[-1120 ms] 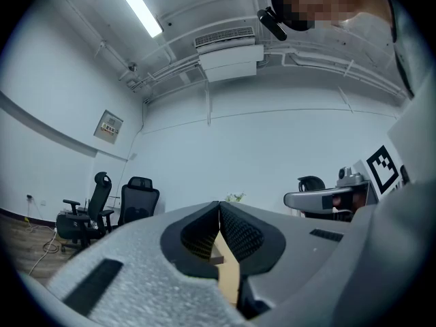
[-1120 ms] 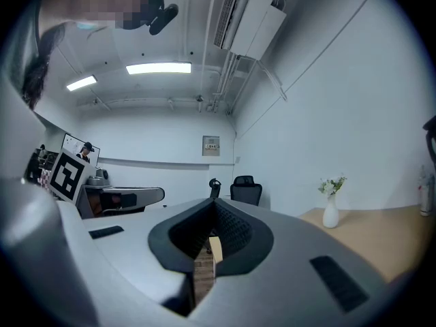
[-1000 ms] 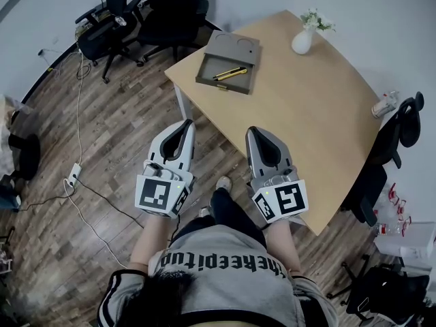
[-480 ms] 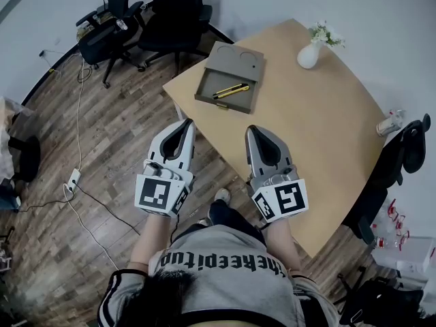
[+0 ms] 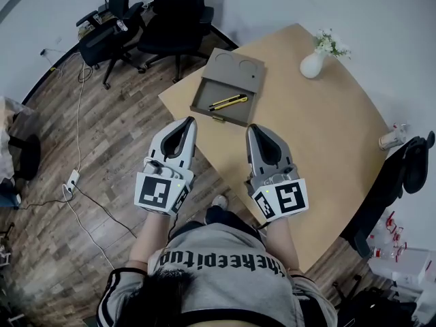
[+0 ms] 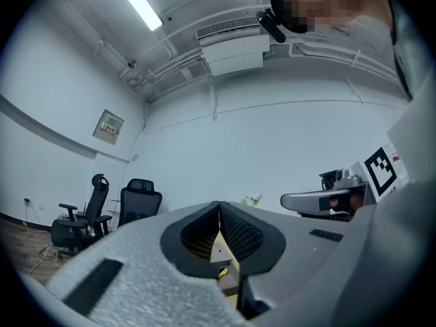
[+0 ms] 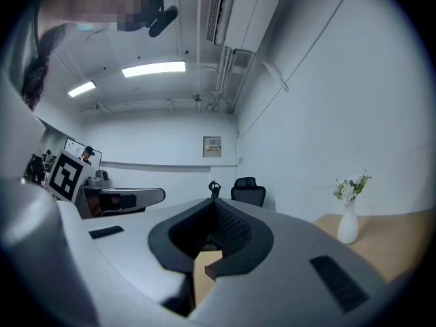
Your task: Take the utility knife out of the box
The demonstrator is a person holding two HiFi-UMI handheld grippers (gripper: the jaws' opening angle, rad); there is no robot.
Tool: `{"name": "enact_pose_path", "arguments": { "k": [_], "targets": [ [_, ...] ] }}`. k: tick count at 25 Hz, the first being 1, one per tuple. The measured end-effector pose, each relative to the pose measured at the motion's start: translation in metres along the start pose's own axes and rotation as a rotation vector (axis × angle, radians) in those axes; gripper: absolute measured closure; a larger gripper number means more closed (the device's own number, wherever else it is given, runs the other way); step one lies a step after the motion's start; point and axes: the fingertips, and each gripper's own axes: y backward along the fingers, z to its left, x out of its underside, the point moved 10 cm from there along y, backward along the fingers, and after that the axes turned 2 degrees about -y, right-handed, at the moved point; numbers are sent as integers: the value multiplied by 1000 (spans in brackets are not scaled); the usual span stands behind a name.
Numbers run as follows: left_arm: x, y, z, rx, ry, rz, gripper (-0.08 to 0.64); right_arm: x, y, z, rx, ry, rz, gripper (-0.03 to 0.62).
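Observation:
A yellow utility knife (image 5: 228, 101) lies in an open grey-brown box (image 5: 207, 107) near the corner of a wooden table (image 5: 320, 128). The box's lid (image 5: 238, 66) sits behind the tray. My left gripper (image 5: 188, 122) and right gripper (image 5: 251, 129) are held side by side in front of the table, short of the box. Both are shut with nothing between their fingers. In the left gripper view the knife (image 6: 222, 272) shows through the gap below the closed left gripper (image 6: 219, 204). The right gripper (image 7: 215, 200) frames the table corner (image 7: 204, 272).
A white vase with flowers (image 5: 314, 63) stands at the table's far side. Black office chairs (image 5: 170, 16) are behind the table on the wooden floor. A cable and power strip (image 5: 71, 178) lie on the floor at the left. Another dark chair (image 5: 402, 165) stands at the table's right.
The table and box have come closer to both grippers in the head view. The grippers keep their side-by-side pose and stay shut.

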Motion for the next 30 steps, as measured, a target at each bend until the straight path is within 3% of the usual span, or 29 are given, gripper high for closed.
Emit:
{"name": "enact_pose_path", "arguments": {
  "k": [15,30],
  "targets": [
    [11,-36,0,19,-9,28,541,13,-15,-30,12,-34,12,587],
    [16,-93,42,158,11,43,541,11,-60,-41,132,-32,23,588]
  ]
}}
